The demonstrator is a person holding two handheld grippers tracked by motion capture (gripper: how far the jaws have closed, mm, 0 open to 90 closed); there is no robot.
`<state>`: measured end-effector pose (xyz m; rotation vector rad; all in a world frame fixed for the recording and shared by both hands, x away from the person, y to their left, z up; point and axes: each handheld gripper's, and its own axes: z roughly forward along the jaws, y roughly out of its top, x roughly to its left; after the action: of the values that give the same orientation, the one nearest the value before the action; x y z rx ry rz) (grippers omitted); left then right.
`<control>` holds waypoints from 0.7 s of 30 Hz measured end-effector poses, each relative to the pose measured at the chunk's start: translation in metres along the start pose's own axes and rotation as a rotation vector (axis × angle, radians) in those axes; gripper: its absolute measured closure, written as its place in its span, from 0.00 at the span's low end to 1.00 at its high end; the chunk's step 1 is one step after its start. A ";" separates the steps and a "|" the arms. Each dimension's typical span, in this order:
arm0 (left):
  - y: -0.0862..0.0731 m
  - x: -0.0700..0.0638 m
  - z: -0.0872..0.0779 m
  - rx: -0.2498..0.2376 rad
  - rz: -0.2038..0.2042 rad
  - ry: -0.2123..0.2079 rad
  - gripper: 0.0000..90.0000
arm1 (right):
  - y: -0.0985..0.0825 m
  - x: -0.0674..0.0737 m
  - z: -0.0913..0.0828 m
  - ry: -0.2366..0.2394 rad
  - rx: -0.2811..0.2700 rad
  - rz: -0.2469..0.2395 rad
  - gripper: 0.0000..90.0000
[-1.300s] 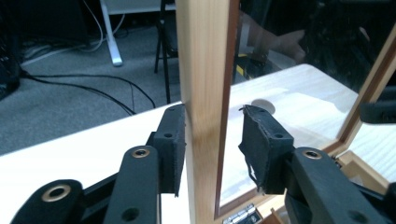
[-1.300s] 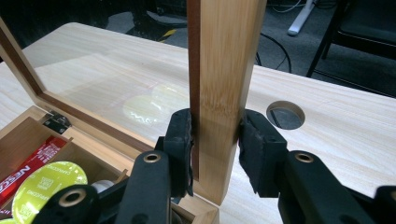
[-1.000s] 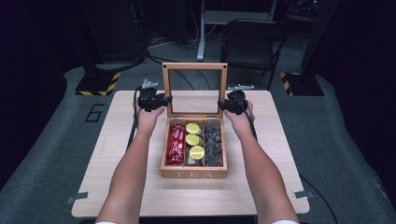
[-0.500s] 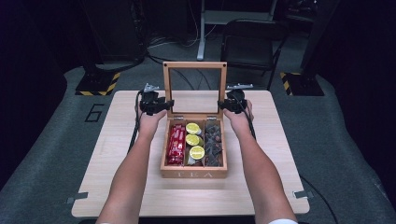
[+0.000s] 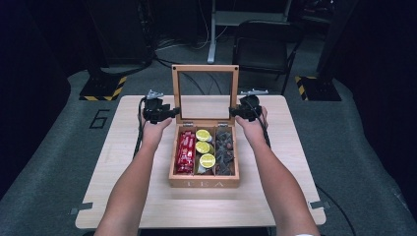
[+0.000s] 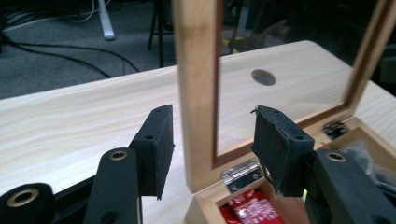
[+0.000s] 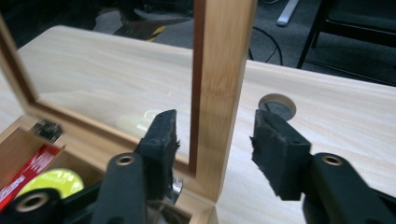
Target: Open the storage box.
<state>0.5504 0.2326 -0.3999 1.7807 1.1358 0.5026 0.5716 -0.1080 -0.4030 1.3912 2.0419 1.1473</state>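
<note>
A wooden tea box (image 5: 204, 183) stands mid-table with its glass lid (image 5: 205, 69) upright. Inside lie red packets (image 5: 186, 152), round yellow-green packets (image 5: 204, 147) and dark packets (image 5: 225, 150). My left gripper (image 5: 169, 114) is at the lid's left rail (image 6: 201, 93). Its jaws have just been opening and straddle the rail with a gap on each side. My right gripper (image 5: 235, 113) straddles the right rail (image 7: 219, 84) the same way. Its jaws have just been opening too, and the outer pad (image 7: 278, 154) stands well off the wood.
The light wooden table (image 5: 123, 196) has a round cable hole (image 7: 278, 105) behind the box on each side. A dark chair (image 5: 265, 39) and a stand with cables are on the floor beyond the far edge.
The lid stays upright. Both hands have hardly shifted beside it; the left one sits slightly lower than a second ago.
</note>
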 end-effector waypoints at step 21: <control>0.011 -0.017 -0.053 -0.013 0.072 -0.068 0.51 | -0.012 0.021 -0.064 0.132 -0.018 -0.164 0.48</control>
<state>0.5085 0.2424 -0.3625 1.8189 1.0224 0.4876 0.5106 -0.1163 -0.3740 1.1424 2.1848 1.2113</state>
